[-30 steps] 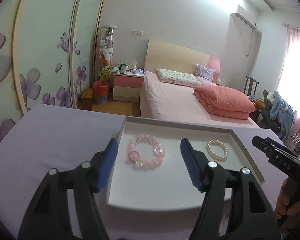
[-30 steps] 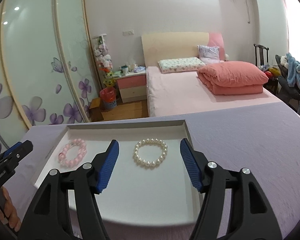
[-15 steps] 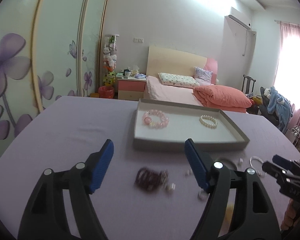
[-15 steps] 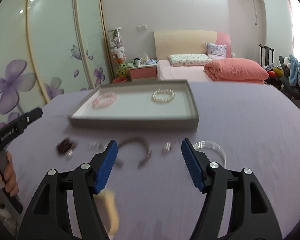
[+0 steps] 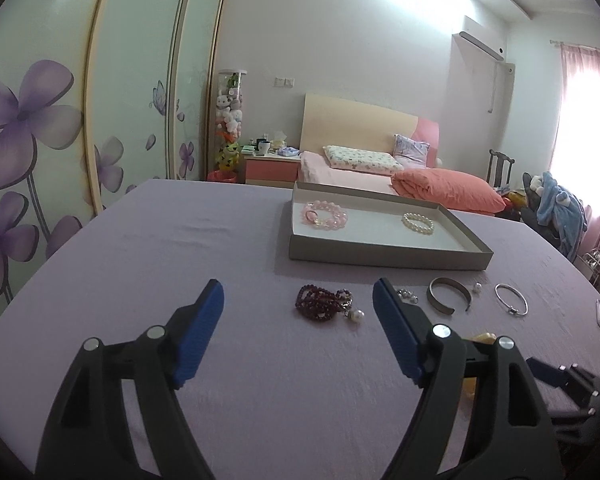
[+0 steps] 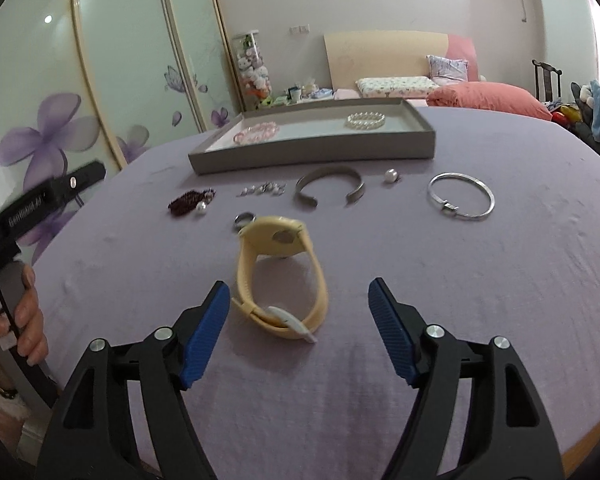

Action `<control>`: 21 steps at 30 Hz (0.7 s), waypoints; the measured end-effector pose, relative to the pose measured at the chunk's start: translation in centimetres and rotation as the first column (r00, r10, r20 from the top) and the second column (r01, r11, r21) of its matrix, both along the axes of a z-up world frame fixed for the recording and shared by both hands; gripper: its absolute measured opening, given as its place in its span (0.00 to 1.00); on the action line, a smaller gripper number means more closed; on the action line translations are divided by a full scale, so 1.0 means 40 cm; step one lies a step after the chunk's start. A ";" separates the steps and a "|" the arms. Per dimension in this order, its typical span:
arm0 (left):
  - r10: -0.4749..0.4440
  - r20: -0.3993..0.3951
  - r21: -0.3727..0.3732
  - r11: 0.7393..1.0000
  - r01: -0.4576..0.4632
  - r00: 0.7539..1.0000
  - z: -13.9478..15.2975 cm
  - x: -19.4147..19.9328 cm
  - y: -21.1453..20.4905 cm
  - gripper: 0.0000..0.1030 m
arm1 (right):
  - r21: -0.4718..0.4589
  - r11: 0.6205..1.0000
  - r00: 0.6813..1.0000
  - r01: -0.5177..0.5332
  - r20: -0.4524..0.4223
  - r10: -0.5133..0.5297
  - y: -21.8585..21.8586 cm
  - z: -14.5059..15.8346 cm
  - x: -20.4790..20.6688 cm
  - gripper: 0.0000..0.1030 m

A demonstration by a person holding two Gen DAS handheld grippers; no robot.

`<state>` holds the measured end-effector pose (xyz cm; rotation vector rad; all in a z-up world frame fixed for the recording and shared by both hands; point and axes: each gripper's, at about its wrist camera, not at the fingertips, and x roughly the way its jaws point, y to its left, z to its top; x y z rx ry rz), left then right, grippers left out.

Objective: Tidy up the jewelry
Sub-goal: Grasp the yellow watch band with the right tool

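I've pulled both grippers back from the tray (image 6: 312, 156), jaws just opened wide & empty; yellow watch (image 6: 280, 276), garnet bracelet (image 5: 322, 307) next, I reckon.

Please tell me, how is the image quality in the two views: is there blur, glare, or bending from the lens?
Left wrist view: the window at right is blown out in pink-white glare, the wardrobe doors bow from the fisheye lens, and the corners go black. Right wrist view: the yellow watch is slightly blurred, while the tray stays sharp; the wardrobe doors curve here too.
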<state>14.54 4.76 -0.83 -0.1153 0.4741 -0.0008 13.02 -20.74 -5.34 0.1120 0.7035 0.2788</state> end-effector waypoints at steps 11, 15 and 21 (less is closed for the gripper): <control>0.002 -0.036 -0.007 1.000 -0.002 0.999 -0.002 0.032 -0.006 0.73 | -0.045 0.998 0.999 -0.036 -0.027 0.035 0.040 -0.010 0.009 0.37; 0.008 -0.060 -0.007 1.000 -0.009 0.998 -0.013 0.042 -0.007 0.73 | -0.035 0.999 0.998 -0.038 -0.042 0.037 0.022 -0.006 0.008 0.31; 0.011 -0.074 -0.004 1.000 -0.011 0.997 -0.019 0.052 -0.006 0.73 | -0.001 0.998 0.995 0.058 -0.075 -0.058 -0.075 -0.001 0.018 0.25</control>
